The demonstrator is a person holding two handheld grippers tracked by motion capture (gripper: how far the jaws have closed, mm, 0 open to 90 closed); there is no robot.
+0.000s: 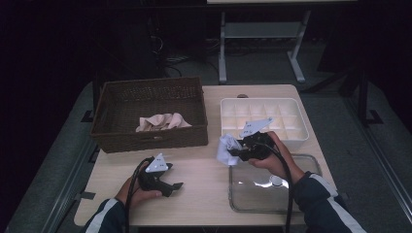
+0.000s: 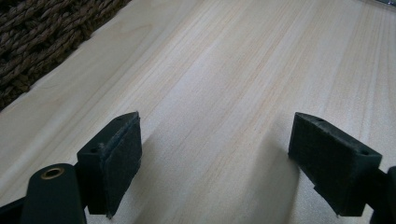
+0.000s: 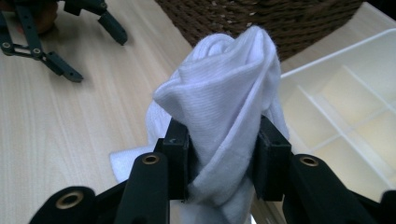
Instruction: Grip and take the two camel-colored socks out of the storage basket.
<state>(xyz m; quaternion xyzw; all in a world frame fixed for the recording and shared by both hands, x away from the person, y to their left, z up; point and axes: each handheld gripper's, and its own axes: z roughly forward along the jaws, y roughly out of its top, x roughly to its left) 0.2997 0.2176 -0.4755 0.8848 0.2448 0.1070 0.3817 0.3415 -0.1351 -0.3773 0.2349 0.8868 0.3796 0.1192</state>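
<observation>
A rolled white cloth (image 3: 229,107) is pinched between the pads of my right gripper (image 3: 223,161), which is shut on it and holds it off the table. From above, this cloth (image 1: 228,148) hangs just left of the right gripper (image 1: 237,151), near the front left corner of the white divided tray (image 1: 228,104). My left gripper (image 1: 176,187) rests low over the wooden table (image 1: 204,170) at the front left, open, with bare wood between its pads (image 2: 119,163). A beige cloth (image 1: 163,121) lies inside the brown wicker basket (image 1: 145,90).
A clear glass lid (image 1: 252,199) lies on the table at the front right, under my right forearm. The wicker basket wall (image 2: 42,37) stands close on the left of the left gripper. Beyond the table are a dark floor and a white table frame (image 1: 262,39).
</observation>
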